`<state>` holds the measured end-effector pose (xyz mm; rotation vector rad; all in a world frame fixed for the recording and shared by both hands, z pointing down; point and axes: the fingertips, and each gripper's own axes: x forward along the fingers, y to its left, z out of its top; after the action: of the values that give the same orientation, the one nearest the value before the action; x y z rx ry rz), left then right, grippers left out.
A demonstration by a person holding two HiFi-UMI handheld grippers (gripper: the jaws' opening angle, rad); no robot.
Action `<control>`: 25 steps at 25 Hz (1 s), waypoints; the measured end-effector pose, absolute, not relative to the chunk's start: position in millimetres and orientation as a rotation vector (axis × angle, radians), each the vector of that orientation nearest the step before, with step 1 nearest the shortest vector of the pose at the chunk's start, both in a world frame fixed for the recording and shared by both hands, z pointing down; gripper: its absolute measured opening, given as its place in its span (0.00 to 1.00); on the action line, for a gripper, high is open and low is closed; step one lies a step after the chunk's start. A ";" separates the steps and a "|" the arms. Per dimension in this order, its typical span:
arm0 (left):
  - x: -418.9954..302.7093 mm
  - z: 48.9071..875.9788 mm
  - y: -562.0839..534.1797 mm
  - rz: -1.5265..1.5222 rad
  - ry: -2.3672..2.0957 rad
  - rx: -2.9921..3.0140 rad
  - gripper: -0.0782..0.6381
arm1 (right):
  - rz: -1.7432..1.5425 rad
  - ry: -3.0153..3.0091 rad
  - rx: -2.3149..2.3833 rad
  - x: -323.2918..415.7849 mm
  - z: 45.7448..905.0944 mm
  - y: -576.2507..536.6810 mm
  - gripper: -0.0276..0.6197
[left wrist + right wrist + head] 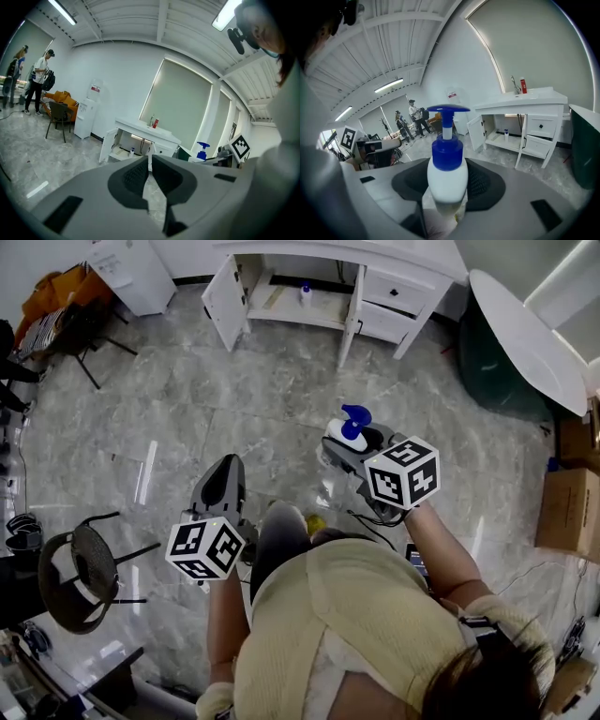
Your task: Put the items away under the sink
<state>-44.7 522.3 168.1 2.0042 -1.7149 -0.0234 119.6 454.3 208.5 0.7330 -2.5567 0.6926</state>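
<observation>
Currently right hand-held gripper (448, 185) grasps pump bottle (447, 152); left hand-held gripper (150, 161) clenched, empty; small bottle (306, 293) inside cabinet (330, 308).

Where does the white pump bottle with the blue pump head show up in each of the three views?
Head view: white pump bottle with blue pump head, just right of centre.
Left gripper view: same bottle, small, at lower right.
Right gripper view: same bottle, large at centre, upright between the jaws.
Shared landmark: white sink cabinet with open doors.
</observation>
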 end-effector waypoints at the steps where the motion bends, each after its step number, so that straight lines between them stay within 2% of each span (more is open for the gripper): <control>1: -45.7 168.4 518.1 -0.023 -1.713 2.008 0.19 | 0.693 -2.554 0.736 118.6 209.4 451.2 0.38; 12: -72.2 182.3 452.6 -0.010 -1.612 2.049 0.19 | 0.716 -2.513 0.801 88.4 215.2 404.1 0.38; 25: -163.5 180.4 382.2 0.047 -1.472 2.096 0.19 | 0.777 -2.477 0.925 -2.0 207.6 340.6 0.38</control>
<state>-163.5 382.2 180.4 2.0960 -1.4717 0.0467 -2.0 340.6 207.6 0.9250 -2.4775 0.7771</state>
